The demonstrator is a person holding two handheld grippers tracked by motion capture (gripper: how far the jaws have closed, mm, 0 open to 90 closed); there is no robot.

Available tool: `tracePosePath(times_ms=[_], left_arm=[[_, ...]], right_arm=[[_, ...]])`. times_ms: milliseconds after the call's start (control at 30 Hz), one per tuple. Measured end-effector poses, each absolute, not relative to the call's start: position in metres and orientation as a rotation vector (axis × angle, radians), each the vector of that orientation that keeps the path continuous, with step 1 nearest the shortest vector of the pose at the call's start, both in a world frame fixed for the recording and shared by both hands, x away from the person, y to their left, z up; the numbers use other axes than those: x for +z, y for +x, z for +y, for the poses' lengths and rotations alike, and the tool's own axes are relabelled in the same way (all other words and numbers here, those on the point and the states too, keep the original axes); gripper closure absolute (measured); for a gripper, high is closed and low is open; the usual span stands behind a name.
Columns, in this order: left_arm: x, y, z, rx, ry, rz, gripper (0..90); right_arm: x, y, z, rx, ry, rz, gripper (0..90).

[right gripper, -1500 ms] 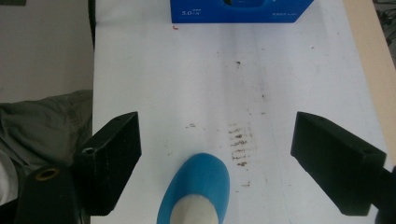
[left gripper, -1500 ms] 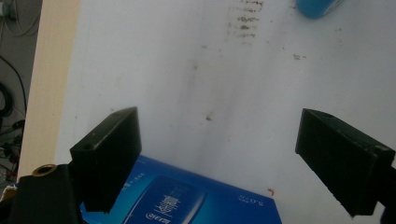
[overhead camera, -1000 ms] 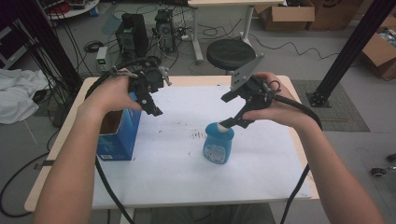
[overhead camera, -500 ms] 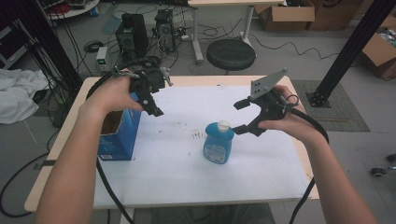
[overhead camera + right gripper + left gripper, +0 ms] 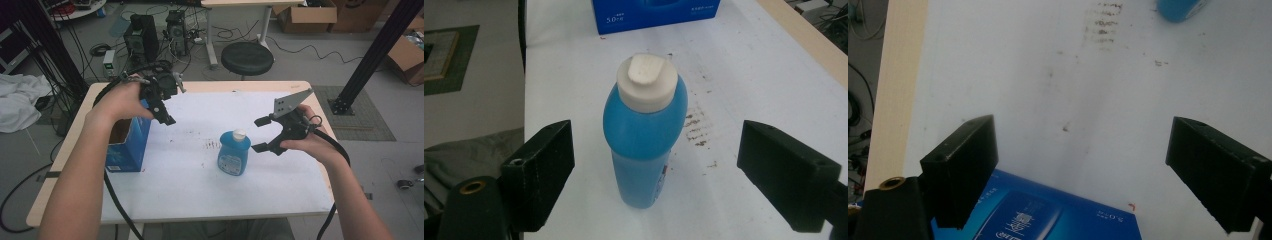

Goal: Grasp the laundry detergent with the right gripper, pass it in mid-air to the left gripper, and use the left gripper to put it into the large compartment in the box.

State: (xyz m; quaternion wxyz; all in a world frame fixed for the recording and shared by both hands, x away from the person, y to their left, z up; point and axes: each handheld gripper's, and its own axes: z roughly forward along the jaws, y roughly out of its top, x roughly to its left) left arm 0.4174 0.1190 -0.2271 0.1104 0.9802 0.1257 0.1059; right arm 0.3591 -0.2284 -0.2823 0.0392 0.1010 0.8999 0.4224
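Overhead: blue bottle [image 5: 234, 153] upright near the middle of white table [image 5: 200, 190], white cap on; right gripper [image 5: 262, 135] just right of bottle, jaws spread, not touching; left gripper [image 5: 169, 116] up and left of bottle, above blue box [image 5: 125, 145]. Left gripper view: jaws wide apart over box, bottle perhaps the blue shape at top. Right gripper view: jaws open either side of bottle, clear of it.

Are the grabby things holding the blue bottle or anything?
No, nothing is held. The right hand-held gripper is open beside the blue bottle, not touching it. The left hand-held gripper is open too, above the blue box.
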Motion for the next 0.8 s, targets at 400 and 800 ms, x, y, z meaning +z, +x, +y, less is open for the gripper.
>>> tracePosePath(times_ms=[400, 800], left_arm=[[-0.227, 0.416, 0.115, 0.307, 2.887, 0.353, 13.9], [-0.227, 0.418, 0.116, 0.299, 2.882, 0.356, 13.8]], right_arm=[[-0.310, 0.354, -0.227, 1.302, 0.343, 2.743, 15.0], [-0.334, 0.355, -0.225, 1.333, 0.413, 2.732, 15.2]])
